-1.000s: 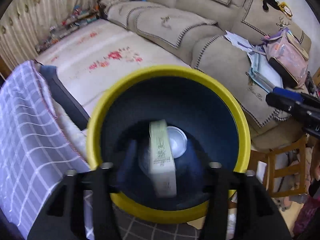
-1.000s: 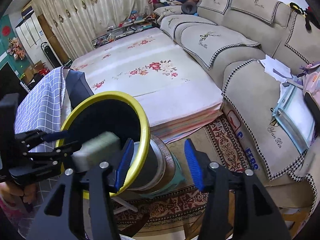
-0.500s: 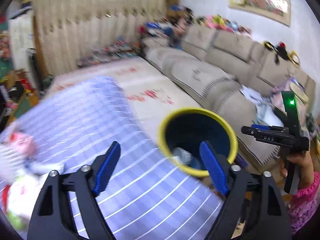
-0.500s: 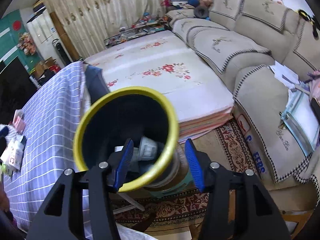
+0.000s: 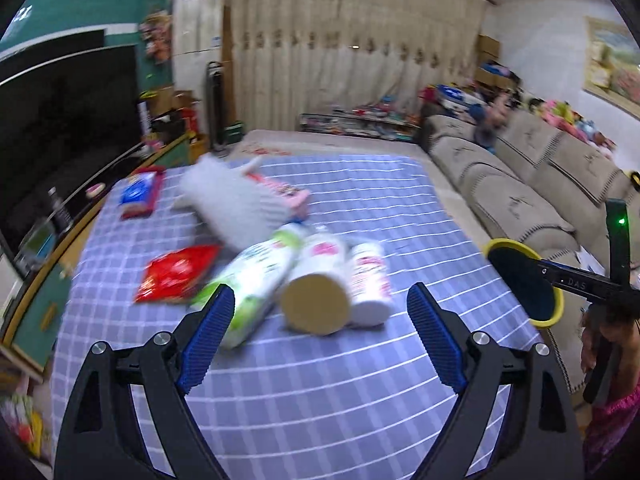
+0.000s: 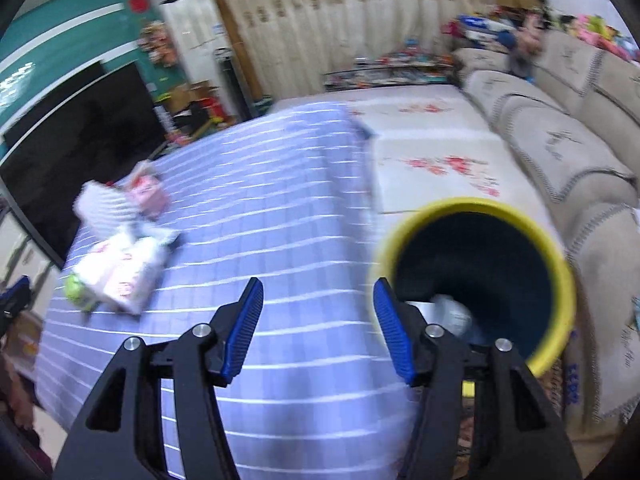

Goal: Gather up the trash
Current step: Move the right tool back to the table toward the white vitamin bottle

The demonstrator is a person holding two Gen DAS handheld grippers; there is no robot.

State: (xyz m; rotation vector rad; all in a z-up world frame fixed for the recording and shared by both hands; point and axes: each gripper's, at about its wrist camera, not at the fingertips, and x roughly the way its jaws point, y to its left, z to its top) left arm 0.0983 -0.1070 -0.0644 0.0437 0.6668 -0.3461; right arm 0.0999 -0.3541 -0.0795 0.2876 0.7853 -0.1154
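Note:
My left gripper [image 5: 316, 332] is open and empty above the checked tablecloth [image 5: 320, 392]. Just beyond it lie a green-and-white bottle [image 5: 256, 276], a white tube with a tan end [image 5: 316, 300] and a pink-and-white bottle [image 5: 370, 284]. A red wrapper [image 5: 176, 272], a white bag [image 5: 236, 204] and a blue-and-red packet [image 5: 138, 194] lie farther back. The yellow-rimmed dark bin [image 6: 476, 280] stands at the table's right edge with trash inside [image 6: 452, 312]. My right gripper [image 6: 318, 320] is open and empty beside the bin. The bin also shows in the left wrist view [image 5: 524, 284].
A beige sofa [image 5: 520, 184] runs along the right. A flowered mat [image 6: 436, 148] lies behind the table. A dark TV [image 5: 60, 140] stands at the left. The trash pile shows blurred in the right wrist view [image 6: 120, 256].
My left gripper dropped the carton into the bin, then swung left over the table to face the trash pile. My right gripper shifted left from the bin's rim toward the table.

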